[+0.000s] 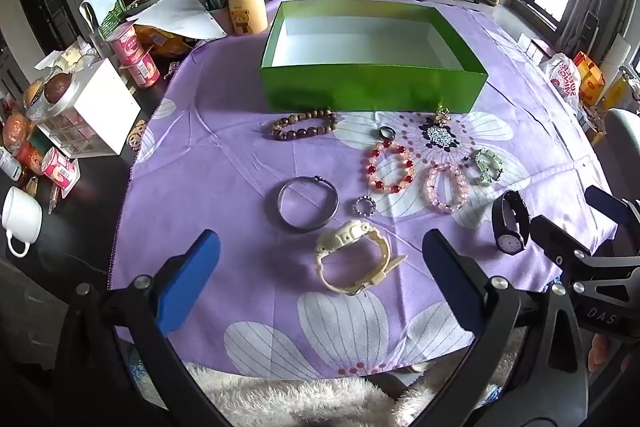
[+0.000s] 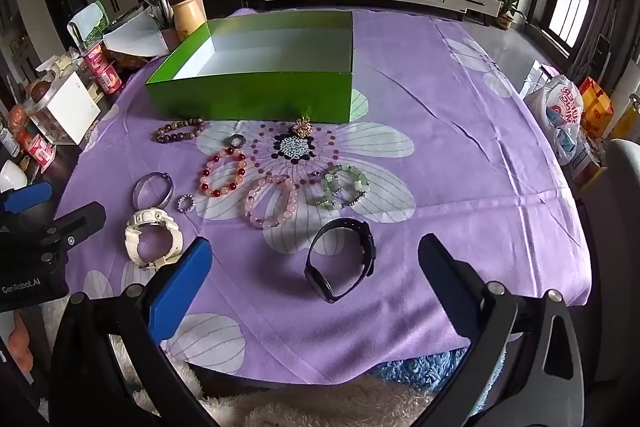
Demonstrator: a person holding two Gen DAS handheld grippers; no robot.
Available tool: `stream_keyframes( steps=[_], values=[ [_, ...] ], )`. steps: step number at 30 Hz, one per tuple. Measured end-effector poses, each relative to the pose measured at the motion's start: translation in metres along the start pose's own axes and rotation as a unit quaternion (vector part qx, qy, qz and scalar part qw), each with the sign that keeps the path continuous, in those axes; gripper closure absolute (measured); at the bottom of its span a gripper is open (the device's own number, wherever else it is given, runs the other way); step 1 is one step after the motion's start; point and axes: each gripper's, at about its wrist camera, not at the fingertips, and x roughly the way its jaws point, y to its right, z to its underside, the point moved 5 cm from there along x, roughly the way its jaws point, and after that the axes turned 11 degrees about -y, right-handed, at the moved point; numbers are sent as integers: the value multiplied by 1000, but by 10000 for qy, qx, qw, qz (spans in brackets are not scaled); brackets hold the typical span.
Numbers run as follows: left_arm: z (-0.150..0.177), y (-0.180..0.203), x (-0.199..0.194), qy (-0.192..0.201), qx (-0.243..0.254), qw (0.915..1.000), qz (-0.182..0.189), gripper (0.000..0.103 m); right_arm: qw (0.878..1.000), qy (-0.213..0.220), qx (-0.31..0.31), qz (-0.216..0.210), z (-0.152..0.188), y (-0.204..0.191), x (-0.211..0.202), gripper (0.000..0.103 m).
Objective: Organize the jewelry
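left gripper (image 1: 320,259) wide, above white watch (image 1: 354,257) | right gripper (image 2: 316,259) wide, above black watch (image 2: 342,259) | green box (image 1: 372,87) empty

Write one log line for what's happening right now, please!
left hand-held gripper: open, over white watch | right hand-held gripper: open, over black watch | green box: empty | jewelry on purple cloth

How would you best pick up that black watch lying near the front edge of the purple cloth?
Grip the black watch by its strap, coming from above with the right hand-held gripper. It rests on edge, its loop standing open, so one finger can likely slip inside and one outside.
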Motion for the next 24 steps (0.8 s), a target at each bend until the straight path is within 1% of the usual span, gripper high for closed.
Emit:
stream_keyframes(
  steps=[11,15,24],
  values=[
    [0,-4,-2,53,-44,10000,-1,2,10000,6,-74,40,3,-4,-1,1],
    [0,-4,-1,11,-68,9999,96,2,10000,-20,-71,44,3,-3,0,1],
    [0,-7,-2,48,-71,9999,145,2,9999,-54,-127,-12,2,-9,4,1]
  ],
)
